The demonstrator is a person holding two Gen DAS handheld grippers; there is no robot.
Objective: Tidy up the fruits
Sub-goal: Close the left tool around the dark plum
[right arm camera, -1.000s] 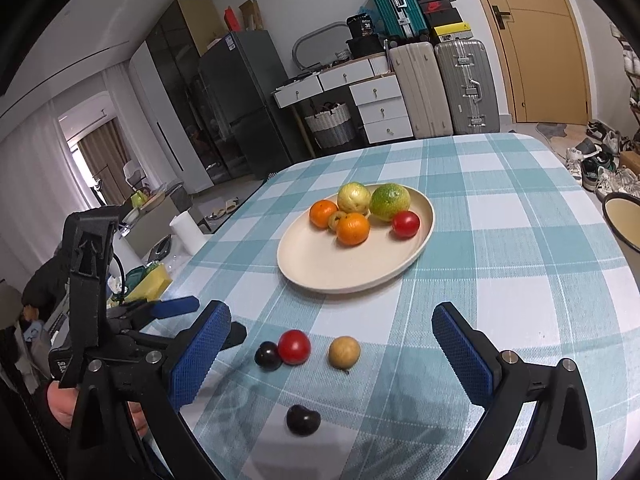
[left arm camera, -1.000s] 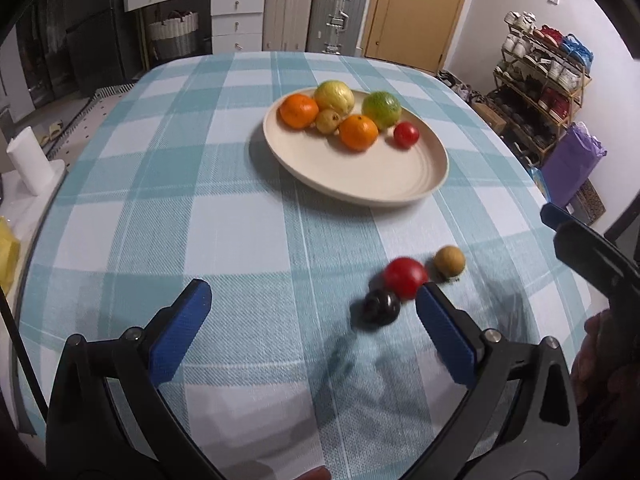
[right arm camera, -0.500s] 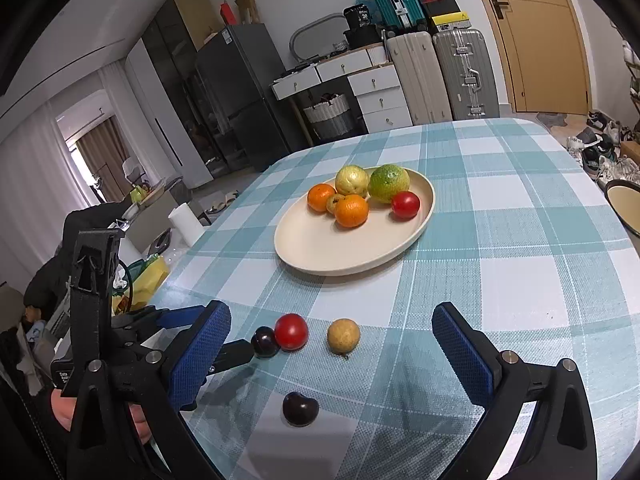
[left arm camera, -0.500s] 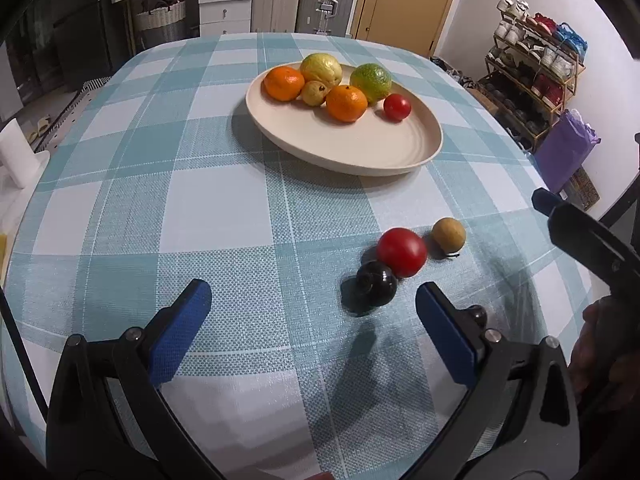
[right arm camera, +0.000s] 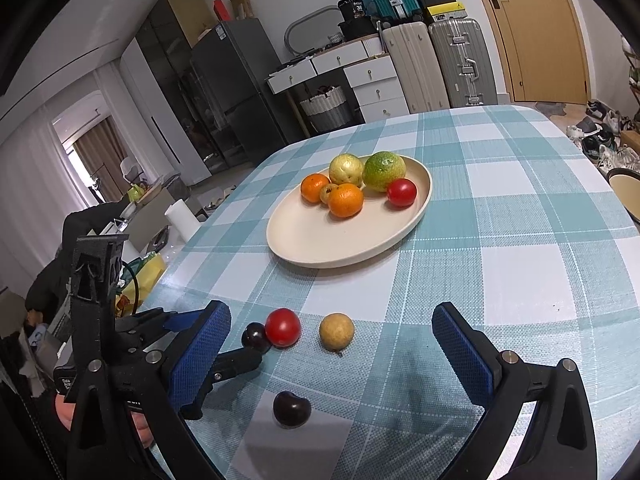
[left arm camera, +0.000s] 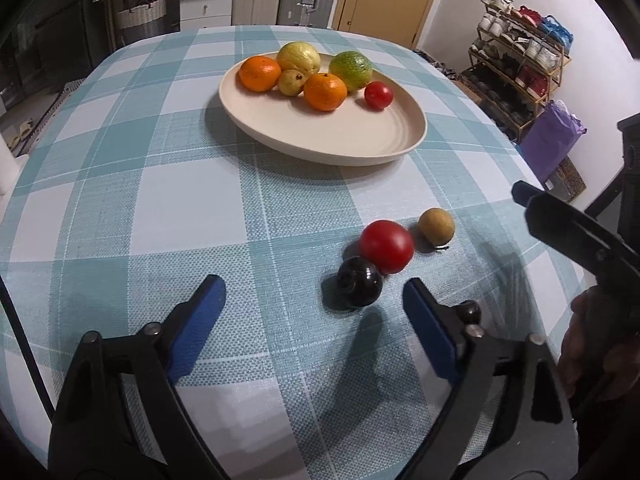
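Brightness: my left view is dimmer and warmer, my right view brighter and cooler.
Light source: daylight pours through the curtained window (right arm camera: 28, 184), blown out white.
Shadows: soft ones under the plate (left arm camera: 340, 136) and the dark plum (left arm camera: 359, 287), falling toward my left side; blurry grey patches on the tablecloth (left arm camera: 132, 184) near my left gripper (left arm camera: 314, 312).
Glare: a shiny spot on the tomato (right arm camera: 282, 327).
Distortion: heavy fisheye, table edges bow, black corners.
Focus: my own fingers (right arm camera: 460, 344) look slightly soft.
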